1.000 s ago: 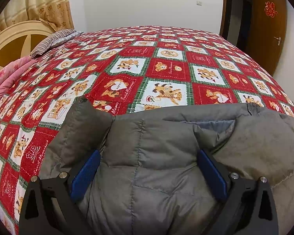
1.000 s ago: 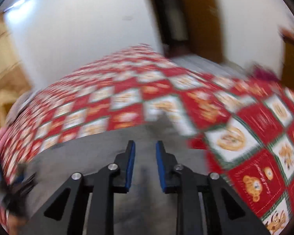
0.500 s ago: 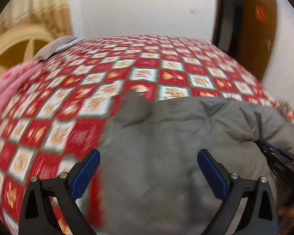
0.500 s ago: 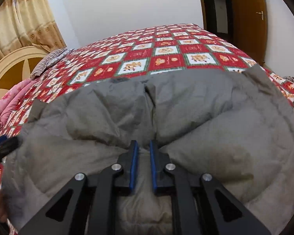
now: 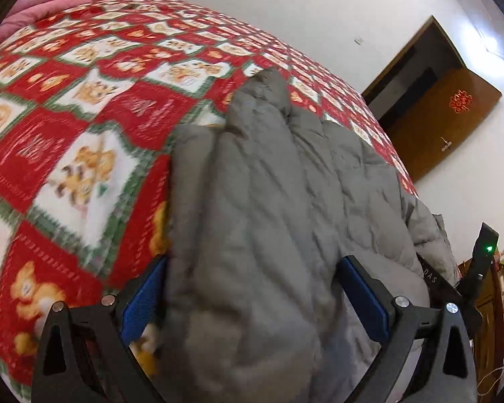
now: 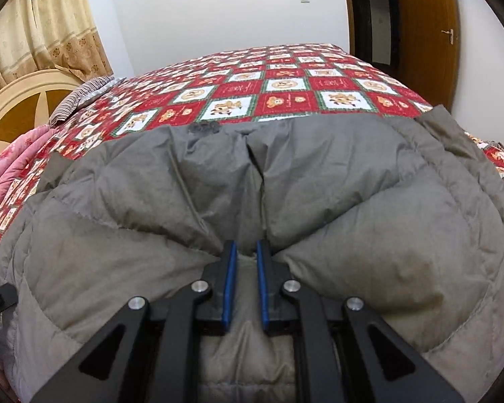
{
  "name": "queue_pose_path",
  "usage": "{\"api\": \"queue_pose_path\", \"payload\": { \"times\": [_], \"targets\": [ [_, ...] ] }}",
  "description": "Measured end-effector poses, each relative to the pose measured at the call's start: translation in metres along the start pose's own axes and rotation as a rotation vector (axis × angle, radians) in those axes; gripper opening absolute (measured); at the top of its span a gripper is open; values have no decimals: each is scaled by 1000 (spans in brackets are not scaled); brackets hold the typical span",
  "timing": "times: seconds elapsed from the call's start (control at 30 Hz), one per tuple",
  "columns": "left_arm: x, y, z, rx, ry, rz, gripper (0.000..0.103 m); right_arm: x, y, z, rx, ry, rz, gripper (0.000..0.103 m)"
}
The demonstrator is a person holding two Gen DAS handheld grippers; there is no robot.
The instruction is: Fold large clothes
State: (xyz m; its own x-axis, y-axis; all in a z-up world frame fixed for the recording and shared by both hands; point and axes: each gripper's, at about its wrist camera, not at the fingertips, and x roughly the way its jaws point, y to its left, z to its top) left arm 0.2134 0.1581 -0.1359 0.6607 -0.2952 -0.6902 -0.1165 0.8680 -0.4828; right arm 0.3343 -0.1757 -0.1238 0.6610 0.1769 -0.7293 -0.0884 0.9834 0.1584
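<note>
swung the left gripper (image 5: 252, 302) sideways along the coat (image 5: 285, 184), jaws spread wide, padding bulging between them, ungripped. clamped the right gripper (image 6: 244, 282), narrowed from a second before, onto a coat fold pinched between its jaws on the quilt (image 6: 285, 90). likely readied a fold.

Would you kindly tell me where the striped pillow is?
In the right wrist view, the striped pillow lies at the bed's left edge, between the round headboard and pink quilt.
</note>
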Motion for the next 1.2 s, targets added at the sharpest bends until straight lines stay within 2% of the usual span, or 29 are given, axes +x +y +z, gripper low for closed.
{"api": "queue_pose_path", "payload": {
  "times": [0.07, 0.1, 0.13, 0.17, 0.27, 0.33, 0.43, 0.5, 0.57, 0.6, 0.67, 0.7, 0.77, 0.83, 0.93, 1.03, 1.1, 1.2],
  "targets": [
    [3, -2, 0, -22, -8, -79, 99, 1, 0, 0, 0, 1, 0, 12],
    [2, -4, -1, -25, -10, -98, 86, 1, 1, 0, -1, 2, -2, 12],
    [5, -9, -2, -20, 4, -131, 68, 2, 1, 0, -1, 5, -2, 12],
    [7, -12, -1, -24, 29, -162, 44, 3, 0, 0, 3, 9, 2, 12],
    [-3, -27, 6, -7, 9, -207, 26, 4, -3, 1, 24, 20, 18, 12],
    [-13, -40, 13, 12, -9, -235, 23, 5, -2, 1, 31, 31, 10, 12],
    [-45, -68, 25, 67, -62, -328, 19, 5, 1, 1, 82, 49, 5, 13],
    [-67, -86, 27, 125, -92, -361, 18, 3, 4, -2, 168, 61, 55, 13],
    [-88, -109, 30, 205, -122, -374, 17, 3, 18, -9, 269, 77, 150, 14],
    [-96, -119, 30, 249, -130, -371, 17, 5, 27, -12, 299, 85, 198, 14],
    [-107, -141, 24, 352, -143, -314, 17, 13, 56, -20, 353, 120, 344, 13],
    [-108, -150, 20, 392, -145, -270, 18, 18, 72, -24, 373, 142, 428, 13],
    [-103, -169, 9, 490, -145, -132, 18, 27, 92, -28, 378, 177, 537, 12],
    [-100, -181, -1, 561, -154, -46, 18, 29, 97, -27, 346, 205, 563, 11],
    [-98, -192, -13, 623, -164, -36, 18, 17, 71, -24, 372, 253, 637, 12],
    [-83, -208, -26, 688, -164, 12, 18, -13, 29, -25, 381, 226, 671, 15],
    [-63, -216, -36, 724, -139, 38, 18, -45, -9, -27, 340, 154, 610, 17],
    [-33, -228, -57, 798, -96, 81, 18, -78, -65, -31, 352, 77, 491, 24]
  ]
}}
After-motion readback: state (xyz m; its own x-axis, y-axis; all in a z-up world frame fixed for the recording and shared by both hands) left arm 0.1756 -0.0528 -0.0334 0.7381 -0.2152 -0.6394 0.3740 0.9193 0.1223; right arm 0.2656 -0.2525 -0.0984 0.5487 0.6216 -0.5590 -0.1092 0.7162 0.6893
